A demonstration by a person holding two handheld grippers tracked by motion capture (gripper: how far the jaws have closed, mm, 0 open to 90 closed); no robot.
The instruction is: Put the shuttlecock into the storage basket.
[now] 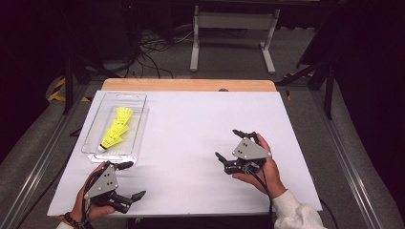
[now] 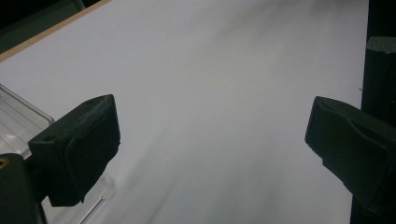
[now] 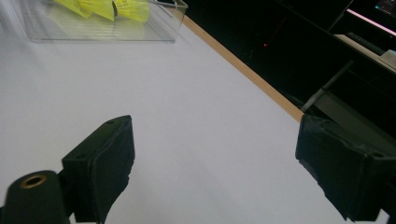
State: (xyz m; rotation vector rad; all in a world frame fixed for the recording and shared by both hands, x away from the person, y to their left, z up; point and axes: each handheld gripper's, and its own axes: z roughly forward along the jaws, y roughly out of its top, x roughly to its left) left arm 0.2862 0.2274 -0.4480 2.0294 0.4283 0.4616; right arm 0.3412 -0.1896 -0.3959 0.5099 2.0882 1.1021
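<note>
Shuttlecocks (image 1: 116, 129), bright yellow and nested in a row, lay inside the clear tray (image 1: 136, 101) just ahead of the left gripper (image 1: 132, 181) and well off to the far side of the right gripper (image 1: 233, 143). Both grippers rested low over the white sheet (image 1: 191, 124) with jaws wide and empty, probably poised for a reach. The tray held nothing else that could be made out.

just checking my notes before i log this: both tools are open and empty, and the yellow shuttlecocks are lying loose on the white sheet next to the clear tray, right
Not quite. The yellow shuttlecocks lie inside the clear tray, not loose on the white sheet beside it; the high view shows this. The rest holds: the left tool and the right tool are both open and empty.
</note>
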